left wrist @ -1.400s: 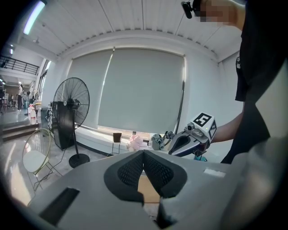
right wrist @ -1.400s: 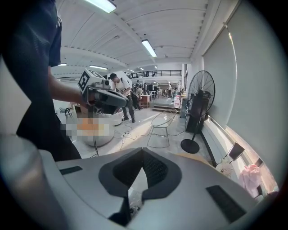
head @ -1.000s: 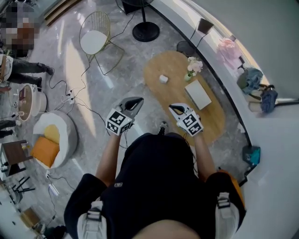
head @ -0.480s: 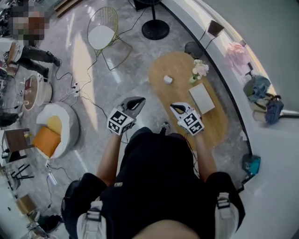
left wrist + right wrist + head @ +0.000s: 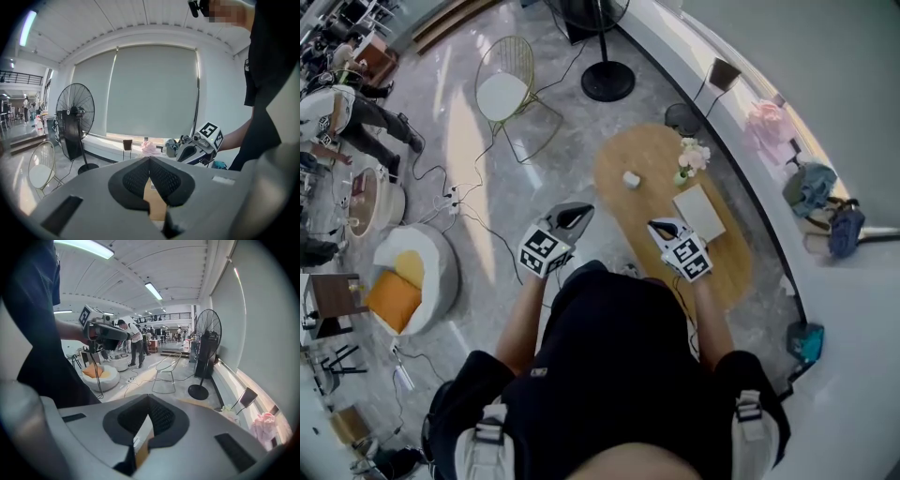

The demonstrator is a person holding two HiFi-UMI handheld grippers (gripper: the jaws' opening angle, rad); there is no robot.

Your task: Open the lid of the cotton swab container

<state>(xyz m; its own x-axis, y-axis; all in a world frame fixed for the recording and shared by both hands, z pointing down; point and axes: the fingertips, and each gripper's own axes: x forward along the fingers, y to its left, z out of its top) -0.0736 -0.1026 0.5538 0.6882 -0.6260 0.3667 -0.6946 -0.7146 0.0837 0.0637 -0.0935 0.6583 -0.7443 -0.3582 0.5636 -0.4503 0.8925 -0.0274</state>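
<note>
Plainly, both grippers are empty, jaws pressed together. The left gripper (image 5: 579, 212) hangs over the floor just off the left edge of the oval table (image 5: 630, 217); the right gripper (image 5: 654, 224) hangs over its near end. The container (image 5: 631, 179), small and white, sits toward the table's far end near the left edge, well apart from both. Its lid is too small to make out. A flower vase (image 5: 687, 159) stands by the right edge, with a white pad (image 5: 699, 213) nearer.
</note>
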